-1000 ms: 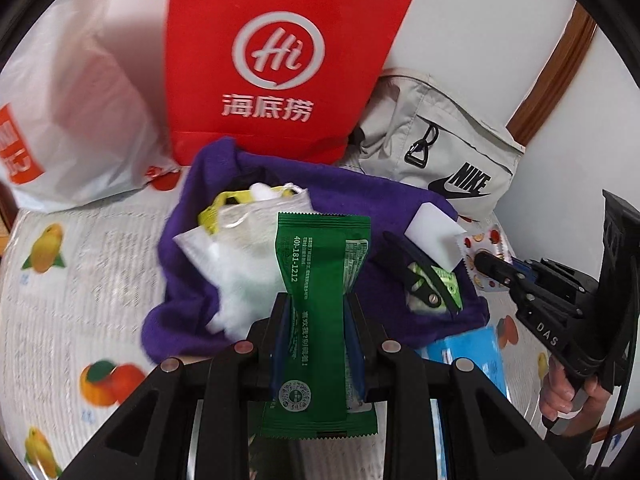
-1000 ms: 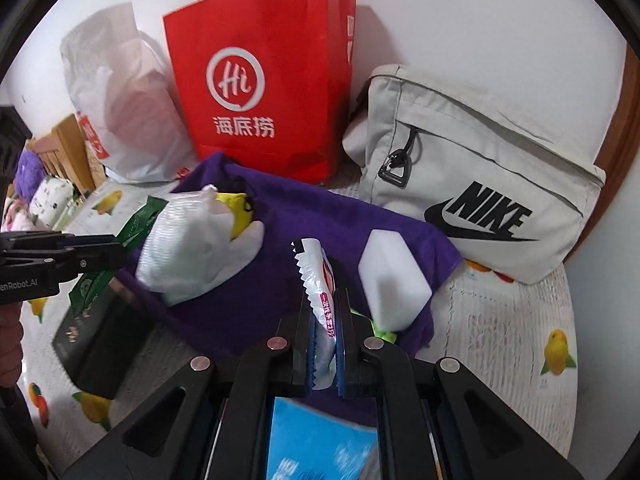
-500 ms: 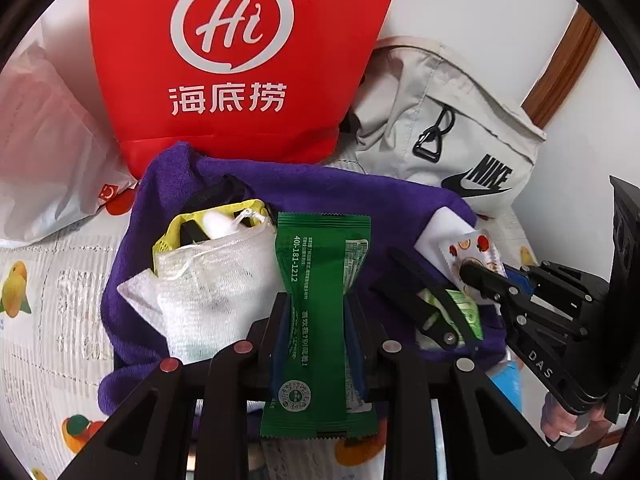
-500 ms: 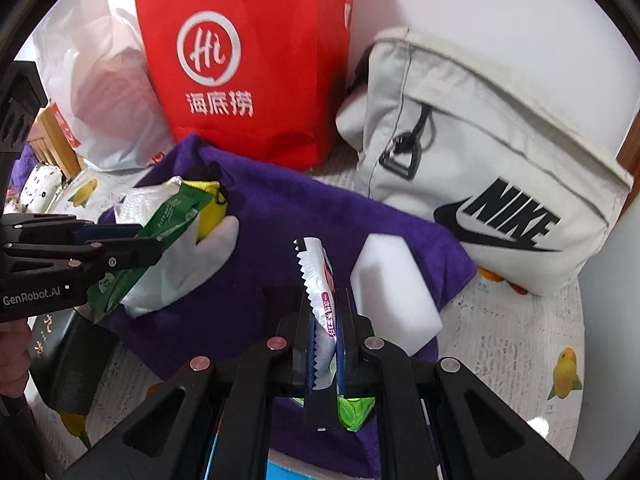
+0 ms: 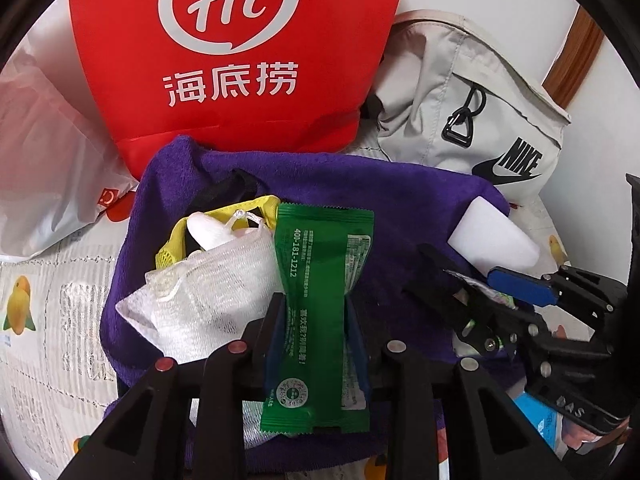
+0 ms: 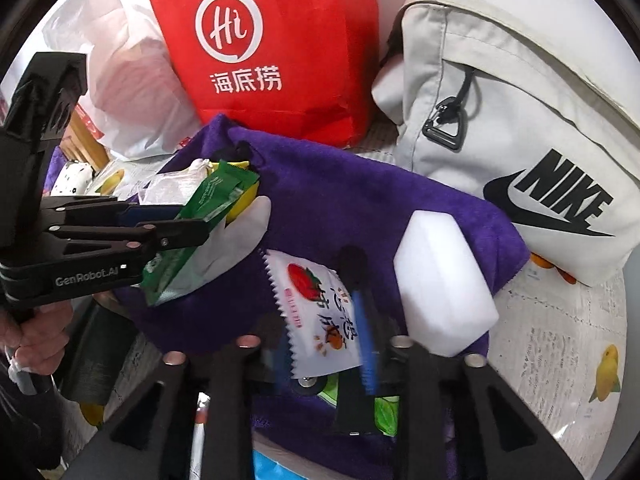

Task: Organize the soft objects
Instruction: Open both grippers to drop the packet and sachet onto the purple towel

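My left gripper (image 5: 316,312) is shut on a green sachet (image 5: 320,292) and holds it above the purple towel (image 5: 360,192); it also shows in the right wrist view (image 6: 208,216). My right gripper (image 6: 324,320) is open, and a white strawberry-print packet (image 6: 316,312) lies flat between its fingers on the towel (image 6: 344,200). A white foam block (image 6: 444,284) lies on the towel to its right. A white mesh pouch (image 5: 208,288) and a yellow mesh bag (image 5: 224,216) lie on the towel's left part.
A red paper bag (image 5: 240,52), a white plastic bag (image 5: 48,160) and a grey Nike bag (image 6: 520,120) stand behind the towel against the wall. A fruit-print cloth (image 6: 560,340) covers the surface. A blue packet (image 5: 536,412) lies near the front.
My right gripper has opened and let go of the strawberry packet, which now lies flat on the towel. Both grippers moved forward over the towel.
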Action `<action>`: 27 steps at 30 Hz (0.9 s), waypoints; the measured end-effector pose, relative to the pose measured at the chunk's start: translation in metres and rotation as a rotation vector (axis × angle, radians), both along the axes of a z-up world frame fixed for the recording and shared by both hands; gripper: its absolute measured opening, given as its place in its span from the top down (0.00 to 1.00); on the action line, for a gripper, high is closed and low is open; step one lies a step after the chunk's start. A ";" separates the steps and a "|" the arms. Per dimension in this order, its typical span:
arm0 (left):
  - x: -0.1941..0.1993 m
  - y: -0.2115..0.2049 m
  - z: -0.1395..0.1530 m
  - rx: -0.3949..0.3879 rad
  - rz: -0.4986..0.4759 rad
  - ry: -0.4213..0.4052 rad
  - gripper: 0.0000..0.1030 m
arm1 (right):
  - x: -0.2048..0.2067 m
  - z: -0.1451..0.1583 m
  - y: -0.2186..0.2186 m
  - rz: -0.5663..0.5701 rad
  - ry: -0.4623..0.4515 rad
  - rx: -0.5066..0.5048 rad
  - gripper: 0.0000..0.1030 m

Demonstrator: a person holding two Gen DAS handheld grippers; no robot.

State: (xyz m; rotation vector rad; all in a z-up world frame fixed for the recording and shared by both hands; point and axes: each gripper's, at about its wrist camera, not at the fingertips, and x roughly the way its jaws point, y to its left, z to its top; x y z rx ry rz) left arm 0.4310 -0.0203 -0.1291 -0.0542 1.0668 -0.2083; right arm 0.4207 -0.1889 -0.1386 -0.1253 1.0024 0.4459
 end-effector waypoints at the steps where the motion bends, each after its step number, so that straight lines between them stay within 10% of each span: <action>1: 0.001 -0.001 -0.001 -0.001 0.000 0.003 0.70 | 0.000 -0.001 0.000 0.003 0.006 0.006 0.65; 10: -0.002 -0.009 0.007 -0.007 -0.029 -0.027 0.34 | -0.006 0.005 -0.005 0.029 0.019 0.084 0.39; 27: -0.040 0.001 0.036 0.028 -0.010 -0.054 0.28 | -0.027 0.025 -0.011 -0.079 0.016 0.038 0.30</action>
